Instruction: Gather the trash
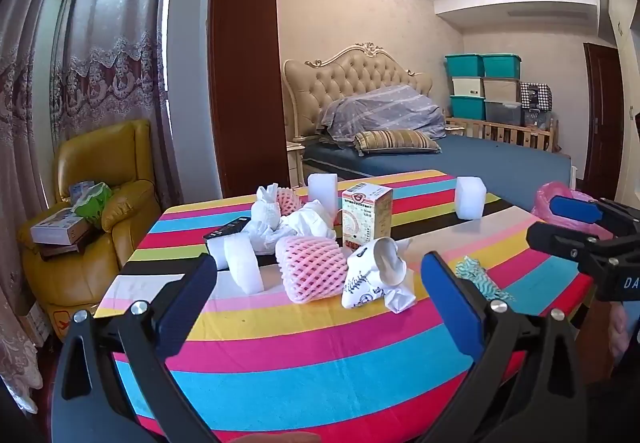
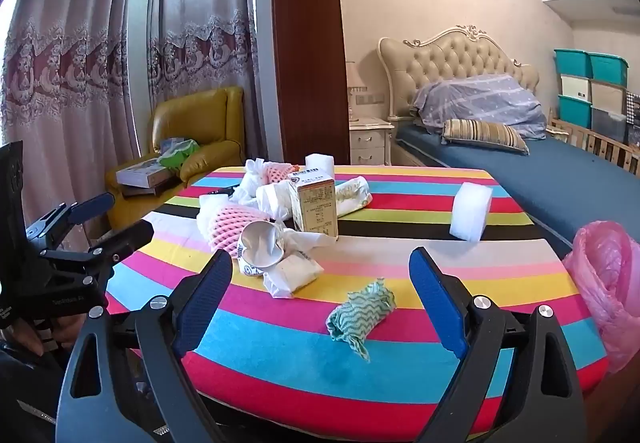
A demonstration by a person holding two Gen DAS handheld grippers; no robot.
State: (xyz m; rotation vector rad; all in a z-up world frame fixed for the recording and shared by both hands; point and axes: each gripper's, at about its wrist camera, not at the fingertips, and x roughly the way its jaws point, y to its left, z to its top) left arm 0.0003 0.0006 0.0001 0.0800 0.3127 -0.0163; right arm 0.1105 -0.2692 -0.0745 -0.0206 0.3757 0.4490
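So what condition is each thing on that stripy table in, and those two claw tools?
Left hand-held gripper: open, empty.
Right hand-held gripper: open, empty.
Crushed white paper cup: lying on its side.
Yellow cardboard box: upright, closed.
Teal zigzag cloth: crumpled, lying apart from the pile.
Pink foam fruit net: resting in the pile.
Pink plastic bag: mouth open, at the table's edge.

Yellow armchair (image 1: 108, 179) at nine o'clock, holding boxes (image 1: 60, 231); lace curtains (image 1: 108, 55) behind. Bed (image 1: 460, 159) at one o'clock, striped pillow (image 1: 396, 141) on it; teal storage bins (image 1: 484, 87) beyond.
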